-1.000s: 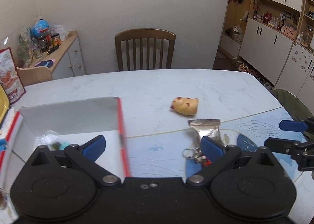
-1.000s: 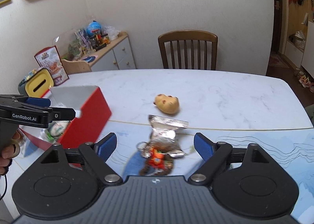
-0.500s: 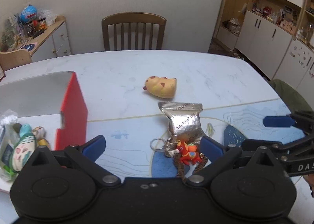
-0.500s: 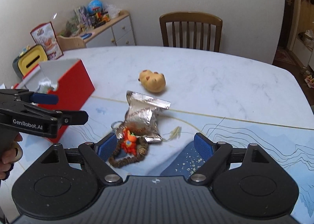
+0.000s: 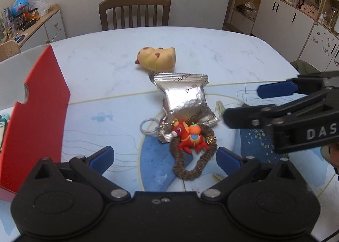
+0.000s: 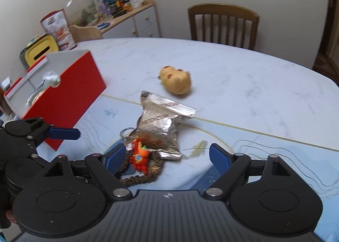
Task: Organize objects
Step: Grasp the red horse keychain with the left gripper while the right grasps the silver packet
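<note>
A red toy keychain with a brown braided loop and a metal ring lies on the table, partly over a silver foil packet. Behind the packet rests a yellow squishy animal toy. My left gripper is open, its blue pads either side of the keychain's loop and just short of it. My right gripper is open too, with the keychain by its left pad and the packet ahead. The red box with white inner walls stands to the left with items inside.
The marble table has a blue patterned mat at the front. A wooden chair stands at the far side. A side cabinet crowded with clutter is at the back left, and white cupboards at the right.
Both grippers have moved in toward the keychain and packet, which now look larger and nearer. The left view has swung right, away from the box. Both stay open.
</note>
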`<move>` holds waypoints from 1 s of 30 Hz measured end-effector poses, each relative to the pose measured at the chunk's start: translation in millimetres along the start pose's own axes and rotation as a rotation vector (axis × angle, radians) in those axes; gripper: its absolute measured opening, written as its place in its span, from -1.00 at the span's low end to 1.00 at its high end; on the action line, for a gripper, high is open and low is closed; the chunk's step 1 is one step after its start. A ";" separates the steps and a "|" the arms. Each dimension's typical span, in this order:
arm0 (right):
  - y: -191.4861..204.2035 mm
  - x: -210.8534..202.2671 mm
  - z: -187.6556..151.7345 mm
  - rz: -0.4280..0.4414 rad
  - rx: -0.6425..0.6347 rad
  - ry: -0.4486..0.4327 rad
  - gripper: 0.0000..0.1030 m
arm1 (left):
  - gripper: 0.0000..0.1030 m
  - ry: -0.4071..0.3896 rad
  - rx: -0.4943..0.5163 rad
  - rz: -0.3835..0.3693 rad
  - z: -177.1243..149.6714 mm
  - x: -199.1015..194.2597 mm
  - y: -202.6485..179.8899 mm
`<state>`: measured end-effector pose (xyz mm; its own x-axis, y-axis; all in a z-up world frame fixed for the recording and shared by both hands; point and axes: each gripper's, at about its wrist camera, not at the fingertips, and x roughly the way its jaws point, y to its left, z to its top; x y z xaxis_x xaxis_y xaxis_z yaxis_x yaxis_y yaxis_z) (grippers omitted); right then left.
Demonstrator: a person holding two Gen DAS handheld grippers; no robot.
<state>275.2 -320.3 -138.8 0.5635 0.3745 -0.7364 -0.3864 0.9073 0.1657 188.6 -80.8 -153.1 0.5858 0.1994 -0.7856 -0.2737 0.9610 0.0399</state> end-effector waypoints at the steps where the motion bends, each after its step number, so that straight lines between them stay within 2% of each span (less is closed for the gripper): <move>1: 0.4 3.3 1.3 0.002 -0.003 0.001 0.67 | 0.99 -0.003 0.005 0.002 0.0 1.2 -2.3; 7: -9.2 25.4 14.6 0.007 0.008 0.016 0.67 | 0.92 -0.025 0.010 0.012 6.0 10.0 -14.7; 13: -15.1 47.5 23.7 0.037 0.019 0.045 0.62 | 0.64 -0.009 0.019 0.001 9.6 22.4 -25.3; 15: -16.6 55.8 25.5 0.048 0.026 0.060 0.54 | 0.47 0.001 0.019 -0.007 11.6 27.5 -27.0; 19: -18.9 71.5 28.8 0.070 0.037 0.089 0.50 | 0.34 0.016 0.014 -0.011 15.7 36.8 -27.9; 24: -21.9 86.7 32.2 0.107 0.061 0.119 0.39 | 0.06 0.020 0.019 -0.030 19.4 41.9 -28.1; 28: -23.1 92.8 34.2 0.140 0.083 0.128 0.34 | 0.01 0.017 0.036 -0.041 19.6 42.6 -30.0; 30: -21.8 94.3 35.0 0.151 0.081 0.131 0.24 | 0.01 0.018 0.034 -0.042 19.4 42.2 -29.6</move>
<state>362.3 -298.1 -189.0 0.4020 0.4838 -0.7774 -0.3959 0.8574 0.3289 236.2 -97.1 -175.5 0.5826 0.1559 -0.7977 -0.2230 0.9744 0.0275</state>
